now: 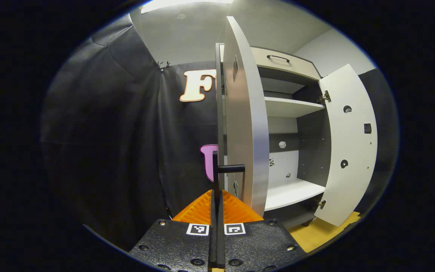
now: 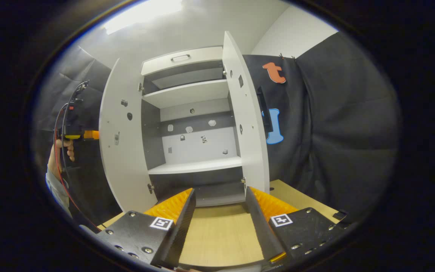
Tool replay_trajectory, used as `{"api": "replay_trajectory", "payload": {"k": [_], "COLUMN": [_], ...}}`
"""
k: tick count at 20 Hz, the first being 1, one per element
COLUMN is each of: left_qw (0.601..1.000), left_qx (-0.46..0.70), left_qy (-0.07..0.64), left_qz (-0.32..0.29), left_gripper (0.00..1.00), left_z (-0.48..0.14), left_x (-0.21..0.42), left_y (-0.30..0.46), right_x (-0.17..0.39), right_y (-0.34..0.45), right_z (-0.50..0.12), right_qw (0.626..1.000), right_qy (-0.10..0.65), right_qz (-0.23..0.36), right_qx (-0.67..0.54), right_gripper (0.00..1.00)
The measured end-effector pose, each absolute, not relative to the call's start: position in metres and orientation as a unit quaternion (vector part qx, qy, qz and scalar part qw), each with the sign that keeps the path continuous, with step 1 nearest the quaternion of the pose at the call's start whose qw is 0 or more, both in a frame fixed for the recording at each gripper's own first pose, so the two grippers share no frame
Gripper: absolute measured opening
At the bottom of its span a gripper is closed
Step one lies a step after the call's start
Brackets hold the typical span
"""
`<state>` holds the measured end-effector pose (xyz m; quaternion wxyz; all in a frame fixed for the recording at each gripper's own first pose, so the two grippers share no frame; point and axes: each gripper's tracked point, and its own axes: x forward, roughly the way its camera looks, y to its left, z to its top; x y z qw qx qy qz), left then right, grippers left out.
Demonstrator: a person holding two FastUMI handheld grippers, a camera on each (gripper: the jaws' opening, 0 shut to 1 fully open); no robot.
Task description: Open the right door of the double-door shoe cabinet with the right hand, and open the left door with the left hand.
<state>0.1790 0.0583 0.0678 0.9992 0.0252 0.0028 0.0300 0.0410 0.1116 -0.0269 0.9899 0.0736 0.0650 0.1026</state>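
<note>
The white shoe cabinet stands with both doors swung wide. In the left gripper view the left door is seen nearly edge on, and my left gripper is shut on its black bar handle. The right door hangs open beyond the shelves. In the right gripper view my right gripper is open and holds nothing, low in front of the cabinet's base. The right door with its black handle stands apart from it. Behind the left door the left gripper shows, held by a hand.
White shelves cross the dark cabinet interior. A drawer with a handle sits at the top. The wooden floor runs under the right gripper. Black cloth walls close in on both sides.
</note>
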Motion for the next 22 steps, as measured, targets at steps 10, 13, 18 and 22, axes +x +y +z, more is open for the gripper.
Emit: {"api": "replay_trajectory", "payload": {"k": [10, 13, 18, 22], "left_qw": [0.999, 0.998, 0.994, 0.997], "left_qx": [0.011, 0.018, 0.059, 0.045], "left_qy": [-0.019, -0.016, -0.026, -0.042], "left_qz": [0.047, 0.062, 0.084, 0.054], "left_gripper": [0.25, 0.52, 0.91, 0.98], "left_z": [0.07, 0.066, 0.059, 0.048], "left_x": [0.134, 0.118, 0.097, 0.081], "left_y": [0.049, 0.045, 0.022, -0.024], "right_x": [0.048, 0.051, 0.054, 0.055], "right_y": [0.112, 0.111, 0.115, 0.115], "right_z": [-0.031, -0.03, -0.024, -0.021], "right_qw": [0.99, 0.991, 0.991, 0.991], "right_qy": [0.073, 0.071, 0.067, 0.063], "right_qz": [0.102, 0.094, 0.098, 0.1], "right_qx": [0.068, 0.066, 0.068, 0.058], "right_gripper": [0.79, 0.79, 0.78, 0.79]}}
